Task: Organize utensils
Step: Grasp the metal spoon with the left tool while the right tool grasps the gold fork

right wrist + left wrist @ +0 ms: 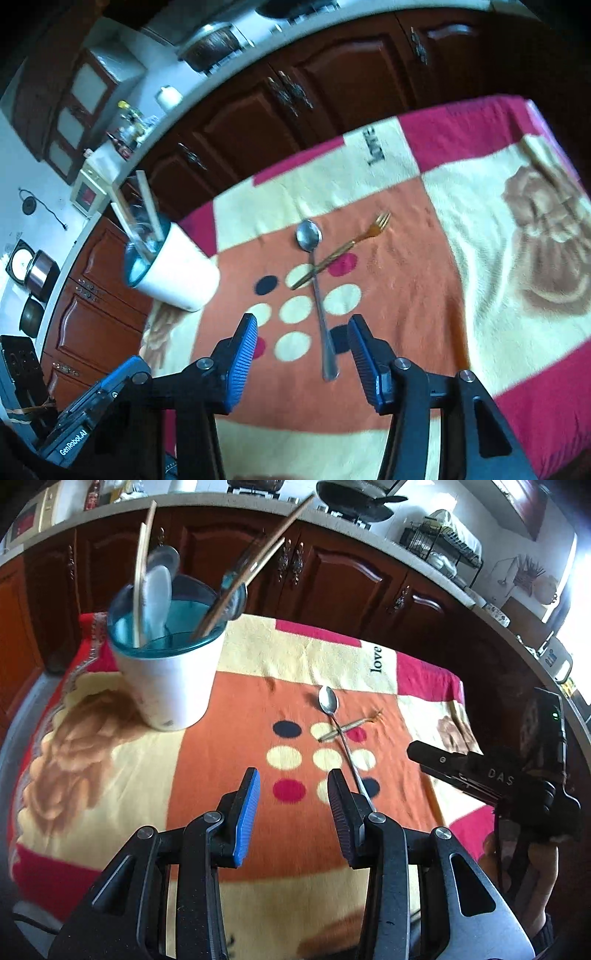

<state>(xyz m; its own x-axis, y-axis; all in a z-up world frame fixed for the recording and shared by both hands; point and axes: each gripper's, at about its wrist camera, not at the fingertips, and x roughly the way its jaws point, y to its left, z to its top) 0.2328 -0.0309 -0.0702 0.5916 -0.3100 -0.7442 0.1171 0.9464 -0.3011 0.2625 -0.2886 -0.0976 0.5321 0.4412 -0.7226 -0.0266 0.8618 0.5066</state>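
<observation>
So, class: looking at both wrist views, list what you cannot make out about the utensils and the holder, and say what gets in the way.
1. Spoon handle end, left wrist view: hidden behind a finger of the left hand-held gripper.
2. Utensils in the holder: motion blur; lower ends hidden by its wall.
3. Small fork, right wrist view: whether it lies over or under the spoon is unclear.
4. Right hand-held gripper: open; whether it touches the cloth is unclear.

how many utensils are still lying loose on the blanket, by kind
spoon: 1
fork: 1
total: 2, lying crossed on the blanket; those in the cup not counted
</observation>
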